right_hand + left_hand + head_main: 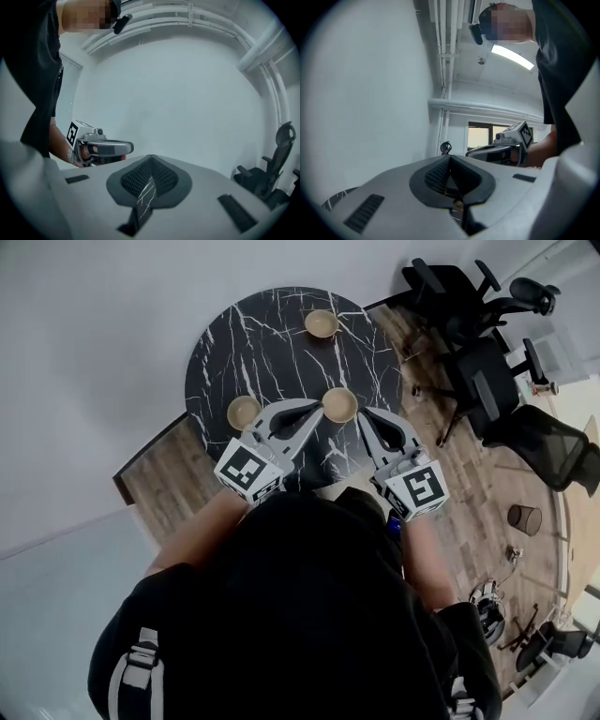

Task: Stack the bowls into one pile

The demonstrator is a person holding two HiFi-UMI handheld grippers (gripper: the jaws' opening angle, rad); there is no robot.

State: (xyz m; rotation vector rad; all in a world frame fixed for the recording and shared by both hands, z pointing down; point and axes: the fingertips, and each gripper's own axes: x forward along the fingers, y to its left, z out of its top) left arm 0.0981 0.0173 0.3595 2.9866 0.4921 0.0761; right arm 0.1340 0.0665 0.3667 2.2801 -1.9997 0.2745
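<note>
Three small tan bowls stand apart on a round black marble table (272, 343): one at the far side (321, 323), one near the middle (339, 404), one at the left (244, 412). My left gripper (316, 410) hovers over the near part of the table, its tips just left of the middle bowl, jaws shut and empty. My right gripper (362, 416) is just right of that bowl, also shut and empty. In the left gripper view the jaws (450, 157) meet at the tip. The right gripper view shows the right gripper (151, 157) with its jaws closed too.
Black office chairs (478, 362) stand on the wooden floor to the table's right, and another dark chair (548, 446) is further right. A small round bin (527, 518) sits on the floor. A white wall runs behind and left of the table.
</note>
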